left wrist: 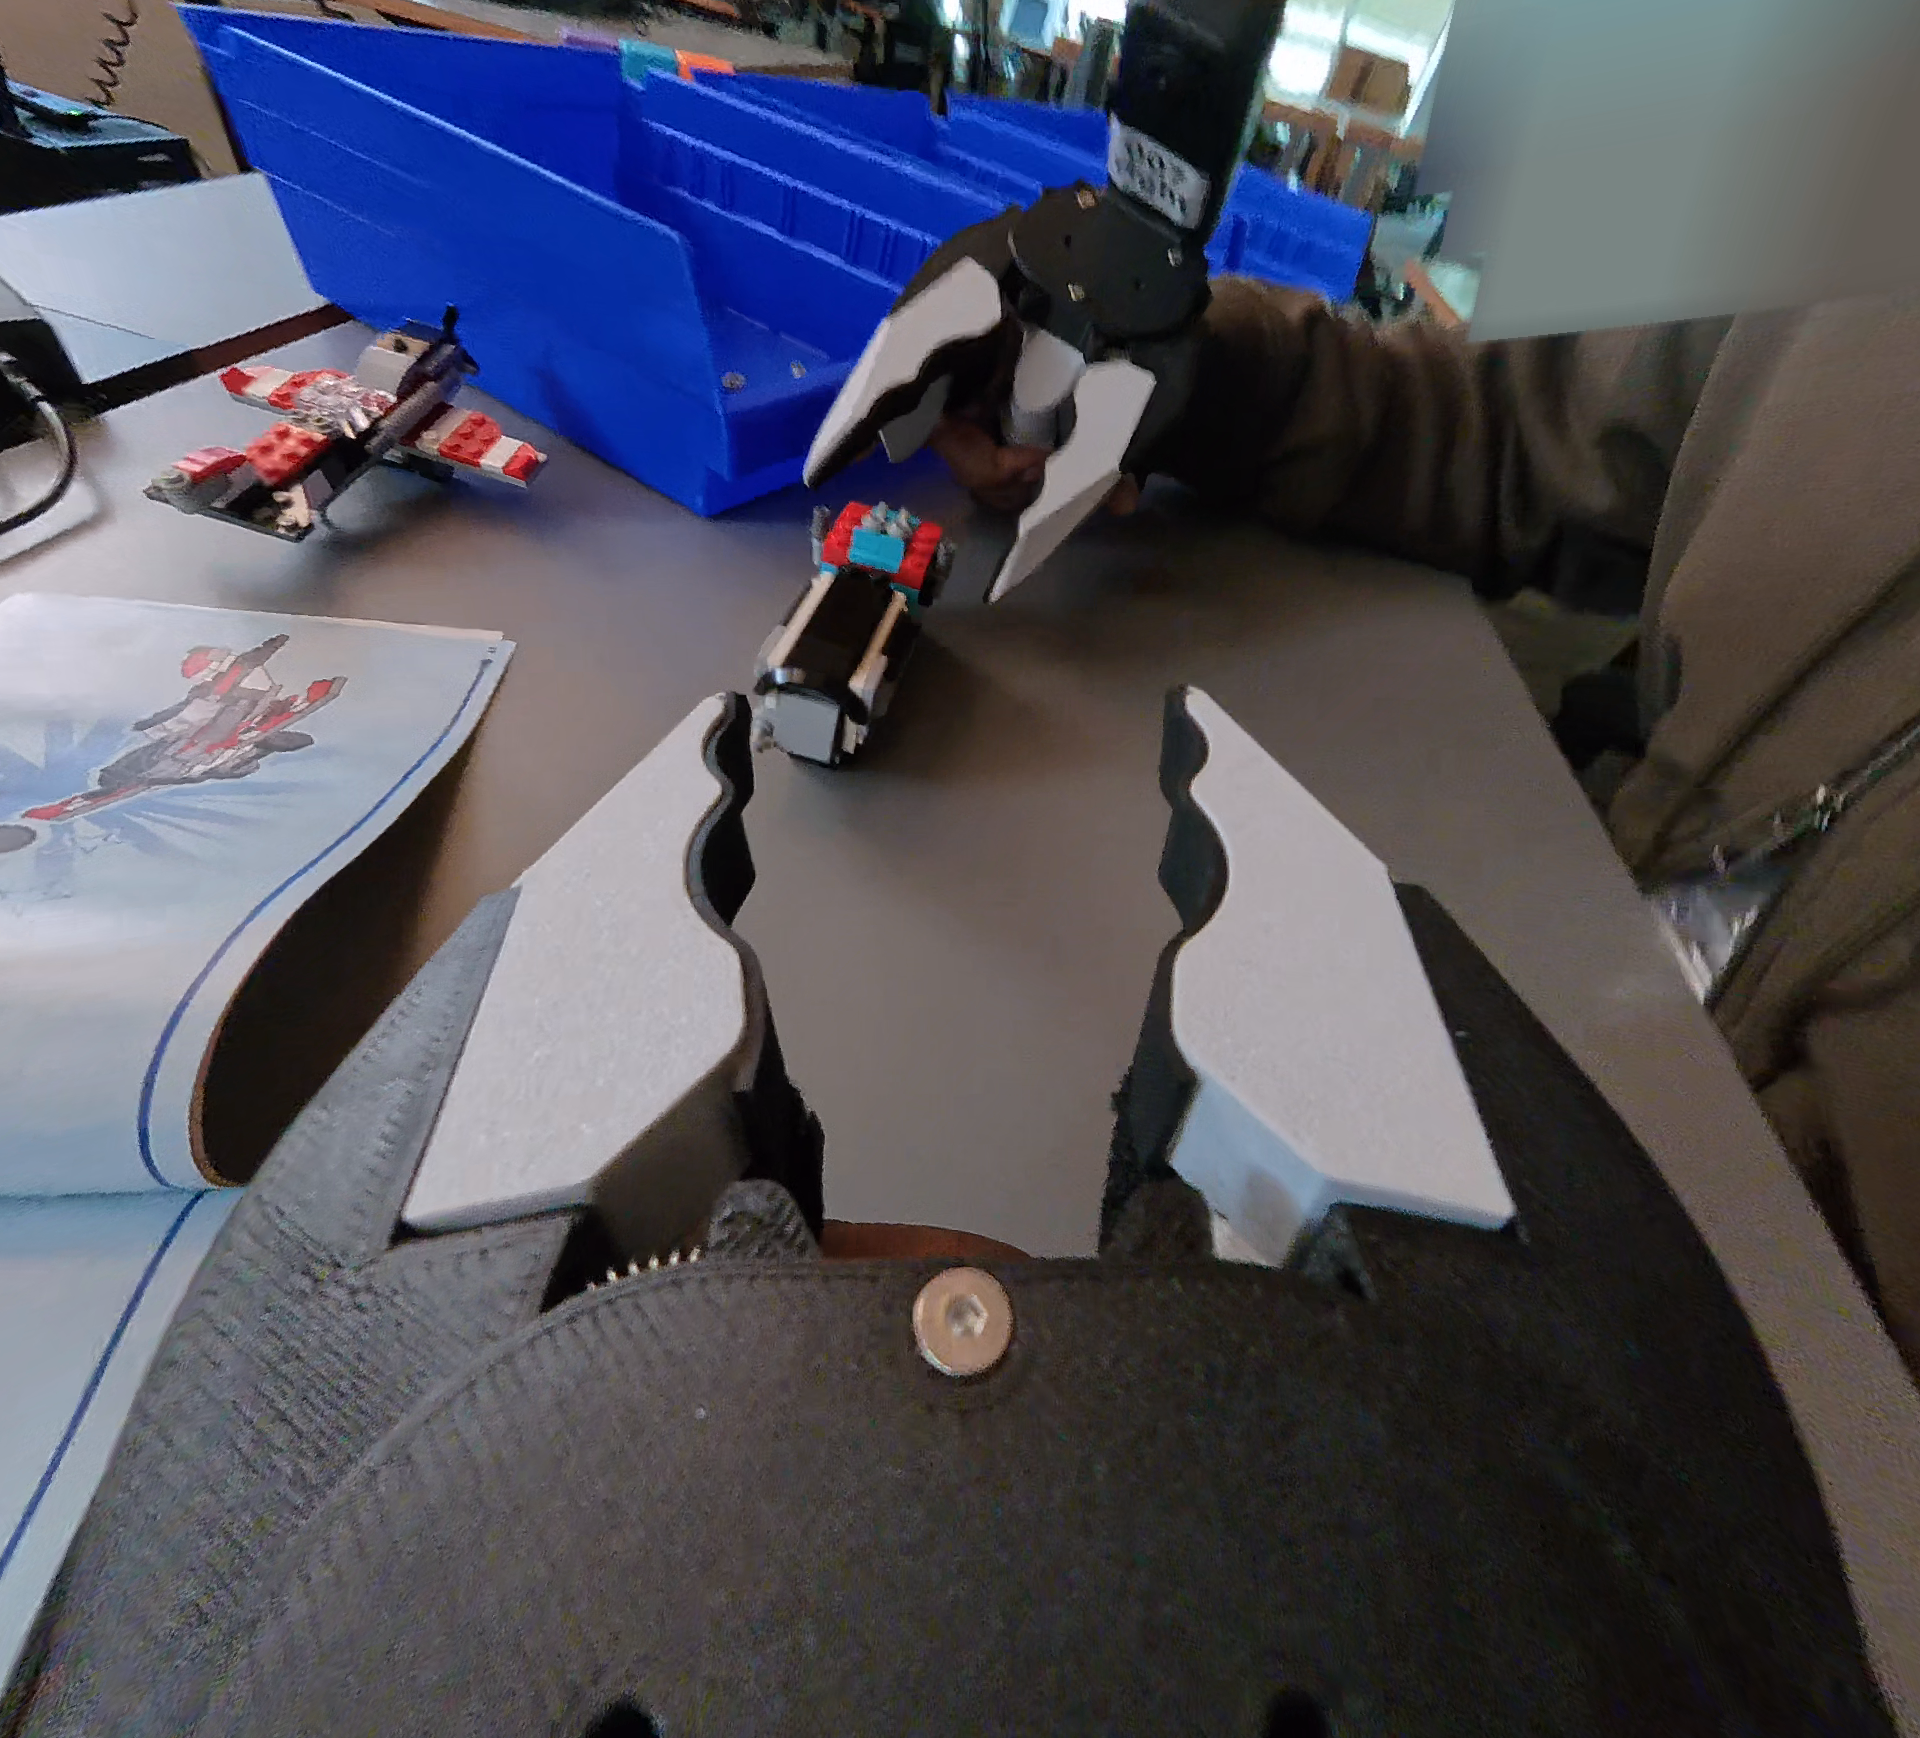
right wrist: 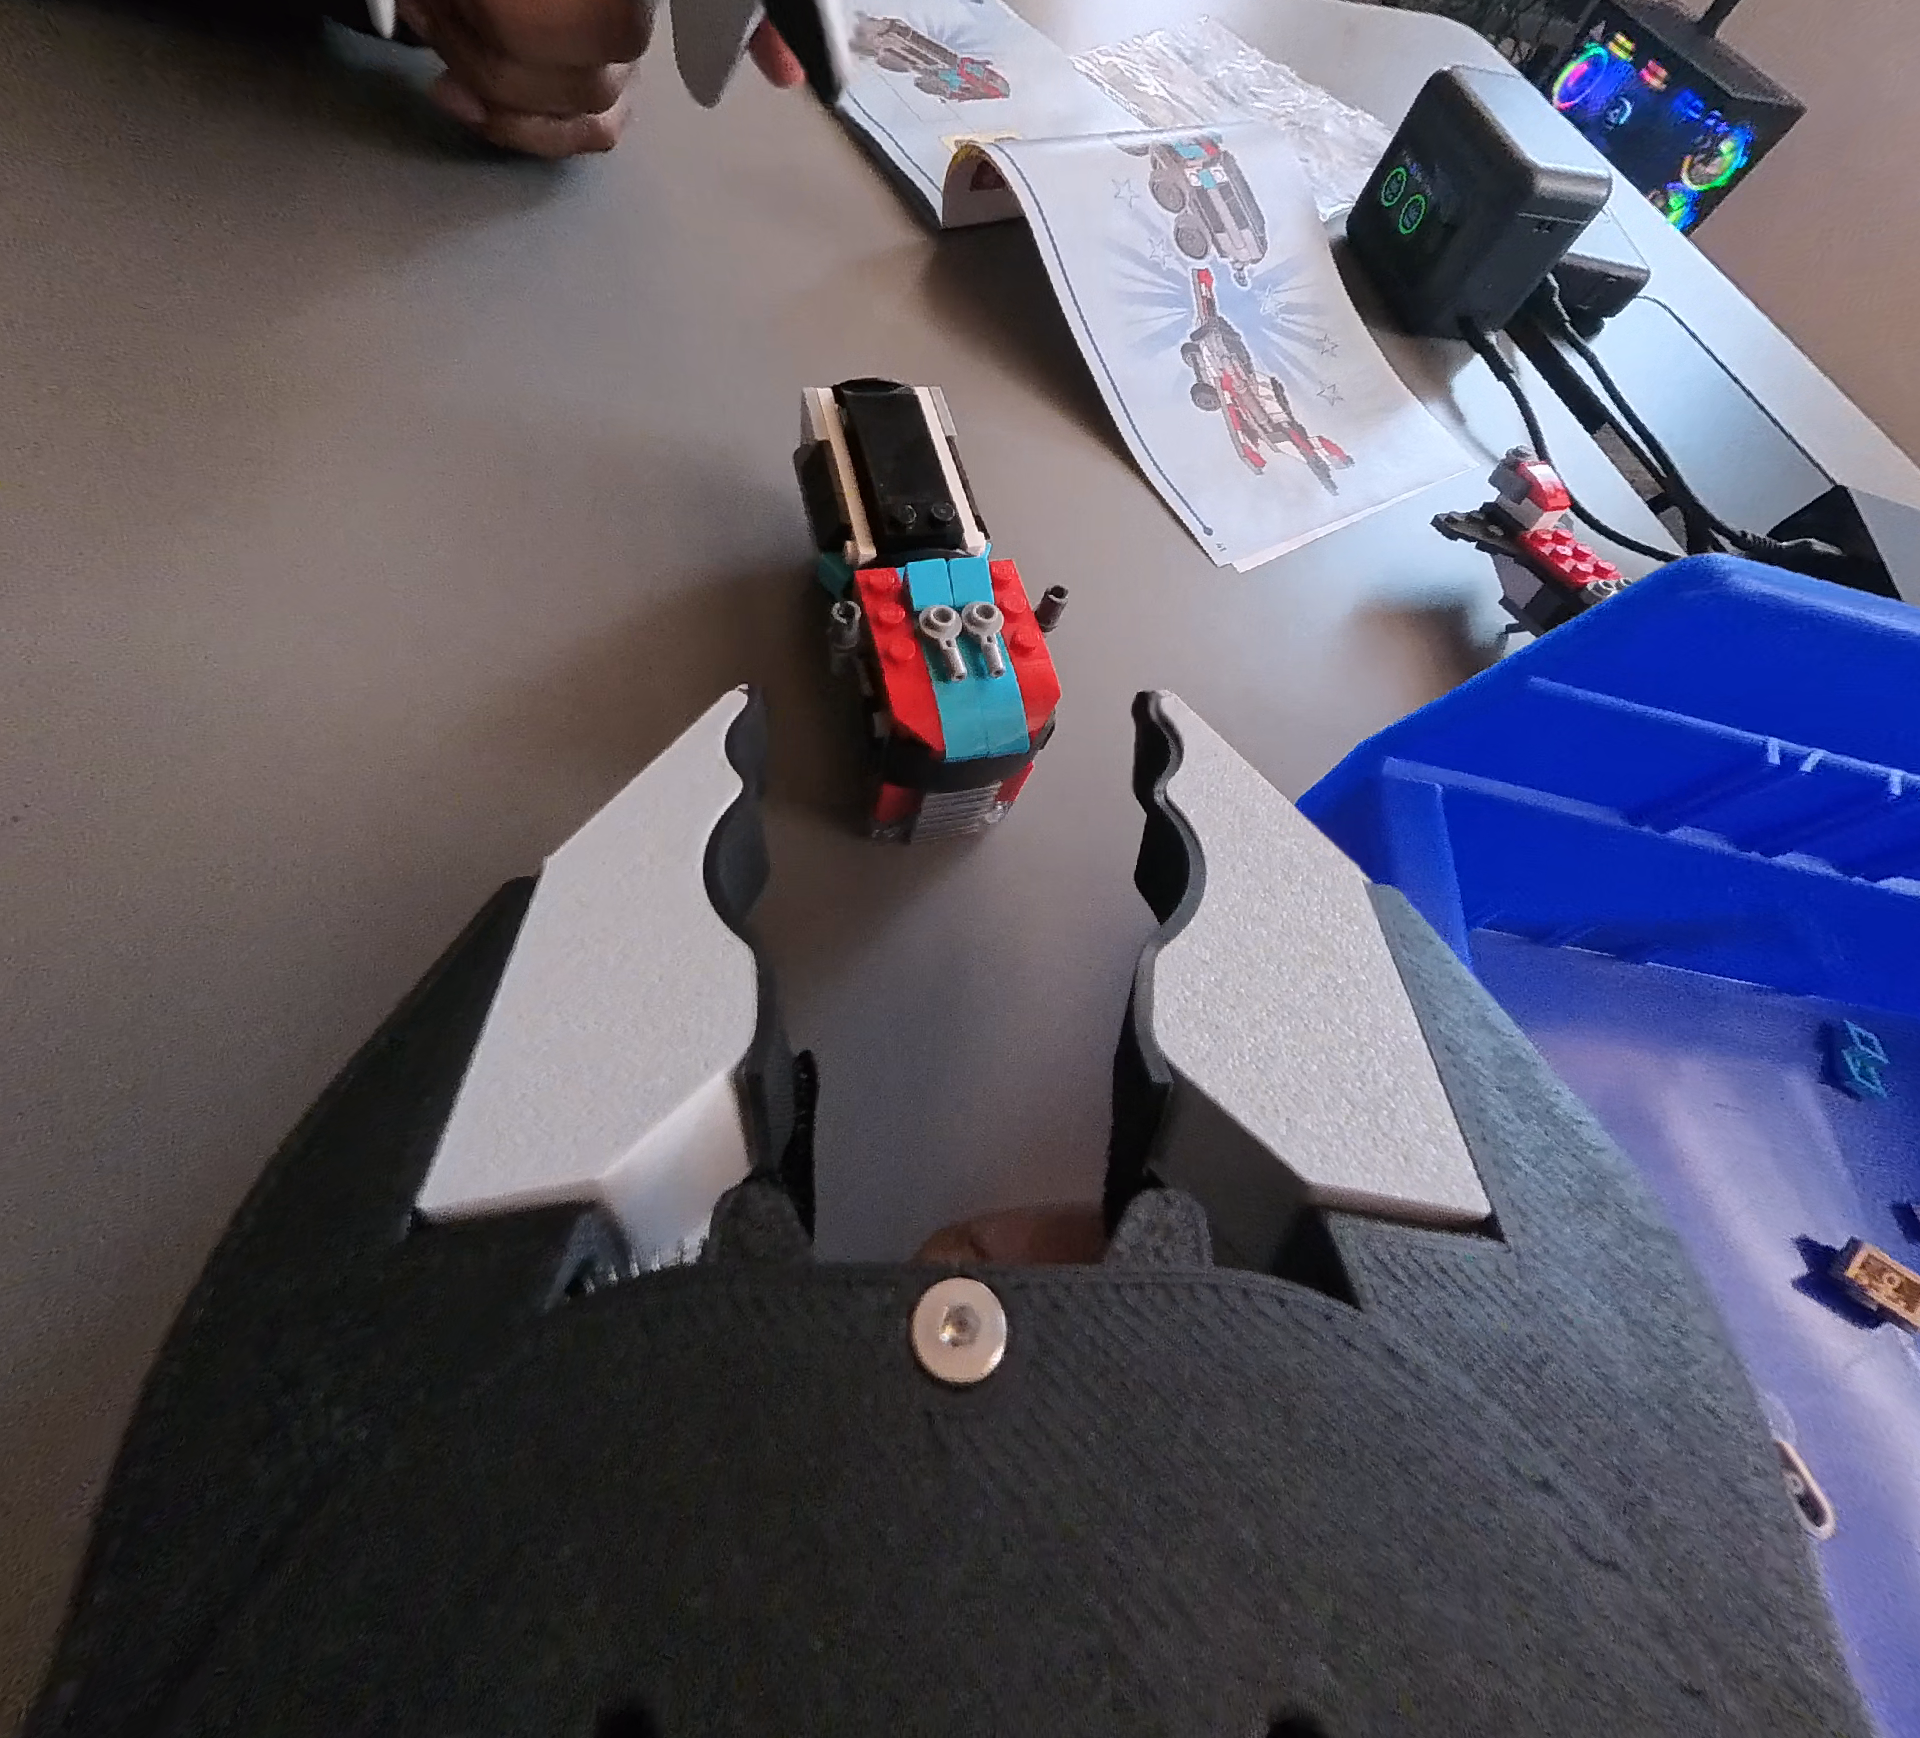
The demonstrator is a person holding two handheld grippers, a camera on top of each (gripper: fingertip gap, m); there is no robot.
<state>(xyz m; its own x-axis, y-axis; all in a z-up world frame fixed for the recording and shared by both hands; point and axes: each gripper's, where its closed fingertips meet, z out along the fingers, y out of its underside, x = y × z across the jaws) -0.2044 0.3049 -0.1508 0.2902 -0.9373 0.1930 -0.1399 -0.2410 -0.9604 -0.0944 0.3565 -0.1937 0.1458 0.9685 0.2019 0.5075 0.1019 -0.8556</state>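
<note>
Both my grippers, left and right, gape wide and hold nothing. Between them, on the grey table, I see a brick-built truck, its red-and-teal nose between the right fingertips, untouched

Brick truck on table, between booklet, bin.

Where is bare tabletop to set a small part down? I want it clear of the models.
Bare: table between toy truck and its near edge. Crowded: booklet, charger, toy plane, blue bin.
</note>
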